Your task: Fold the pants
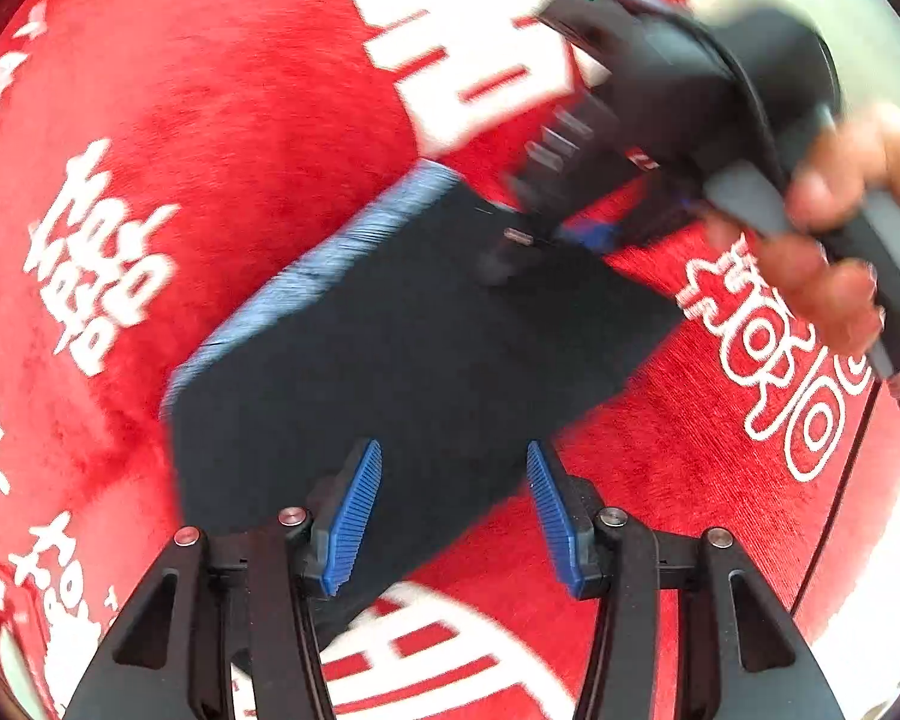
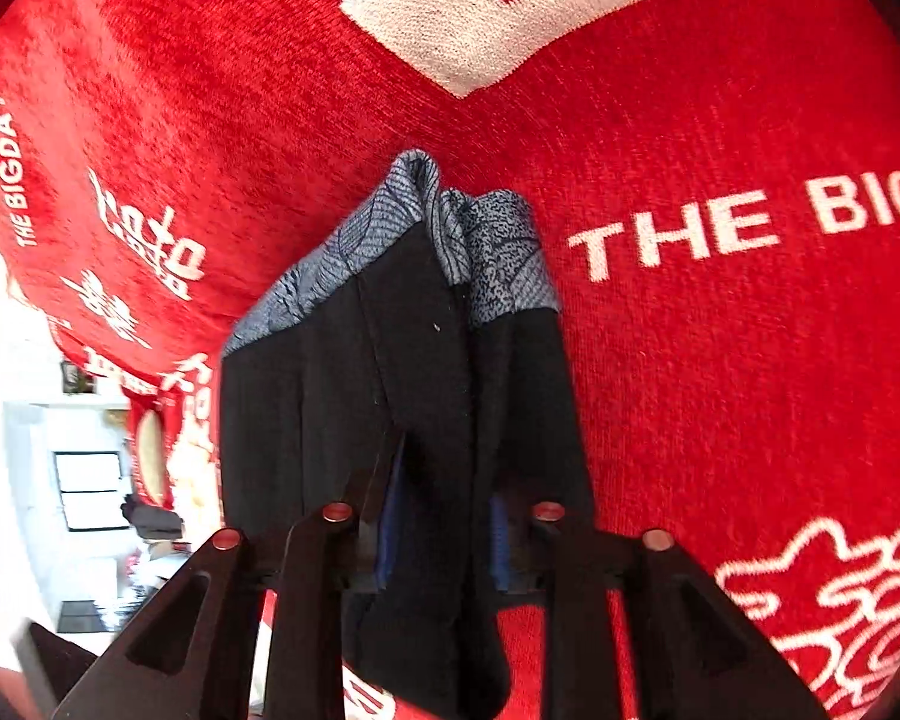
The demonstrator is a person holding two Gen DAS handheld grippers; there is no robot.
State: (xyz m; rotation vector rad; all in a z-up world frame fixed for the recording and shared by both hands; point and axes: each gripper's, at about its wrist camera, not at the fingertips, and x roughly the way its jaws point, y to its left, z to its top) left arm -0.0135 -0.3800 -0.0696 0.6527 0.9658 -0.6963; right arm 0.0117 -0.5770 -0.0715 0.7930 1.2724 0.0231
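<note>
The whole surface was a fuzzy red blanket (image 1: pixel 258 138) covered in white print: big block letters, some script logos, a maple leaf shape, and "THE BIGDAY" (image 2: pixel 678 234) readable in the right wrist view. The pants (image 1: pixel 402 360) lay right on it, dark, folded into a compact rectangle with a grey-blue patterned band (image 1: pixel 330 276) along one edge.

Left gripper (image 1: pixel 455 516) sat over the near end of the pants with its blue pads (image 1: pixel 354 516) standing apart, nothing pinched, just dark cloth showing in the gap below them. Right gripper (image 2: pixel 441 528) was at the far corner of the pants in the left view, pretty blurred, with a hand (image 1: pixel 834 264) wrapped round its handle. In its own camera a fold of the dark cloth ran up between the pads, gap fairly narrow, but honestly I couldn't tell whether the pads were pressing on it or just sitting loose either side.

Room-wise there wasn't much. Past the blanket edge, left of the pants in the right view, was a bright white area with what looked like a white shelf unit (image 2: pixel 84 480) and some clutter, too blown out to make out. Pale floor (image 1: pixel 870 60) showed beyond the blanket in the left view too.
</note>
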